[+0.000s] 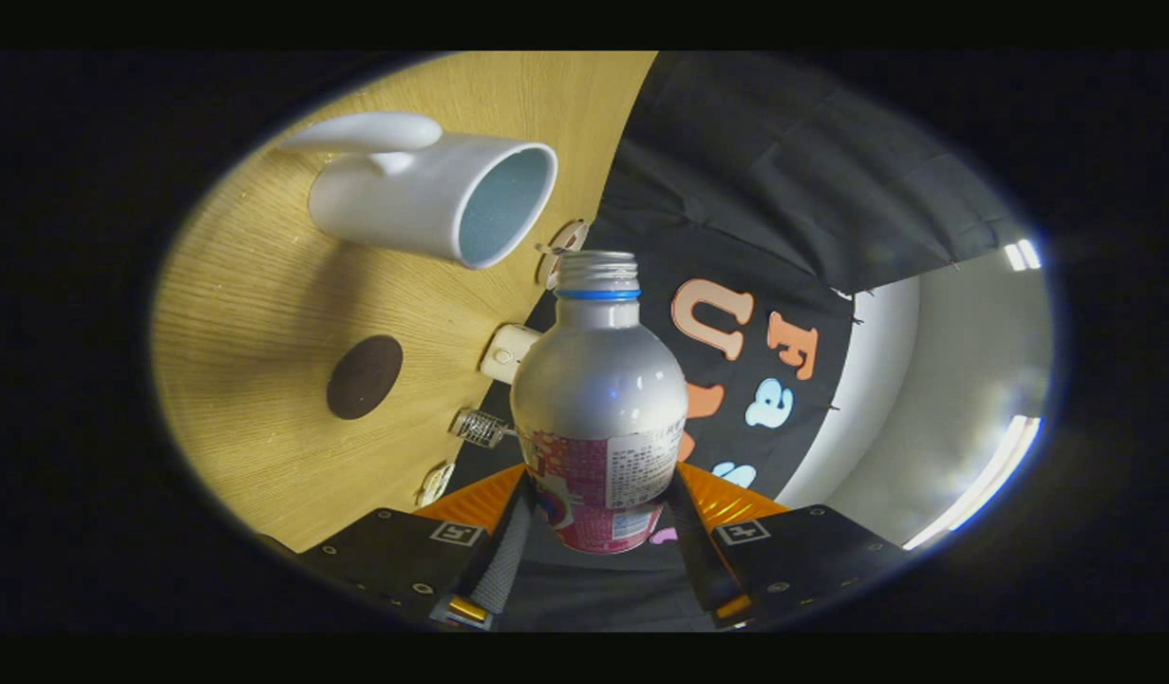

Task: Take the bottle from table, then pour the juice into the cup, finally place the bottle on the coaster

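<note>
Gripper view | fingers (598, 518) pinching glossy silver bottle (598, 399) (uncapped, threaded neck) | smooth white cup (423, 195) | wood-grain table (261, 313)

One bottle (598, 399) – one cup (432, 195) – one coaster (364, 377)

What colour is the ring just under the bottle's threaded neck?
Blue, clearest in the gripper view: the ring circles the silver bottle held between the tool's fingers.

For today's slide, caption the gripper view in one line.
Claw shut on uncapped bottle, tipped toward white cup; coaster beyond.
</note>
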Demonstrator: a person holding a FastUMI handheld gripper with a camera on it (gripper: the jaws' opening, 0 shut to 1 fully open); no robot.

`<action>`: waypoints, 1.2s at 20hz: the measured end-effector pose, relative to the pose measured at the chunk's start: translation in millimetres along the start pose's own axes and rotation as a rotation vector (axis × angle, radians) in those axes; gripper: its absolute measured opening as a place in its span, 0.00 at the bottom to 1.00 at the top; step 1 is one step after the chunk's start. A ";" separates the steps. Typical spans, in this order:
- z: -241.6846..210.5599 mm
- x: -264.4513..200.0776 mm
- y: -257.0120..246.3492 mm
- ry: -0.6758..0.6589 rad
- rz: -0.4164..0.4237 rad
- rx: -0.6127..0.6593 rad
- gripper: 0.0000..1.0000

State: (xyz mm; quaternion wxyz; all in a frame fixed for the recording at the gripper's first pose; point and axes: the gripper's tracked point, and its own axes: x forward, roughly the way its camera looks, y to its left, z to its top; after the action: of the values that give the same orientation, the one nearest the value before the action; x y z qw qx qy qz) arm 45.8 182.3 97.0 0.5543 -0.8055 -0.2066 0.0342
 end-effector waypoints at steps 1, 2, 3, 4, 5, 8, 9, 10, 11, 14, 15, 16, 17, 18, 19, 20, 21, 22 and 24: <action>-0.4 0.6 -0.4 0.000 0.000 -0.004 0.73; -0.3 0.7 -0.5 -0.001 0.000 -0.009 0.73; -0.3 0.8 -0.4 -0.002 0.000 -0.016 0.73; 0.2 -2.5 0.1 -0.002 0.003 -0.023 0.74; -0.7 2.9 -1.1 -0.003 0.001 -0.027 0.74; -2.7 2.6 0.5 0.000 0.005 -0.029 0.74; -3.5 2.8 -2.3 0.005 -0.004 -0.026 0.74; -3.8 1.8 -2.6 0.007 -0.003 -0.021 0.74; -4.3 2.7 0.6 0.010 0.001 -0.012 0.74; -5.1 1.3 13.1 0.019 0.028 0.028 0.75; -6.3 0.8 15.0 0.026 0.032 0.044 0.75; -7.0 0.0 17.5 0.032 0.038 0.067 0.75; -8.3 -1.6 24.6 0.038 0.057 0.103 0.75; -7.9 -2.2 32.5 0.046 0.078 0.148 0.75; -8.8 -2.5 37.1 0.053 0.096 0.195 0.75; -9.1 -3.7 40.2 0.056 0.107 0.232 0.75; -10.2 -3.8 36.7 0.061 0.103 0.255 0.75; -11.3 -3.9 35.2 0.069 0.098 0.268 0.75; -12.9 -3.3 39.0 0.089 0.108 0.330 0.74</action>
State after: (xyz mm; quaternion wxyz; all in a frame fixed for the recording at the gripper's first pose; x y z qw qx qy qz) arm 57.9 157.9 66.0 0.6850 -0.7141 -0.1302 0.0618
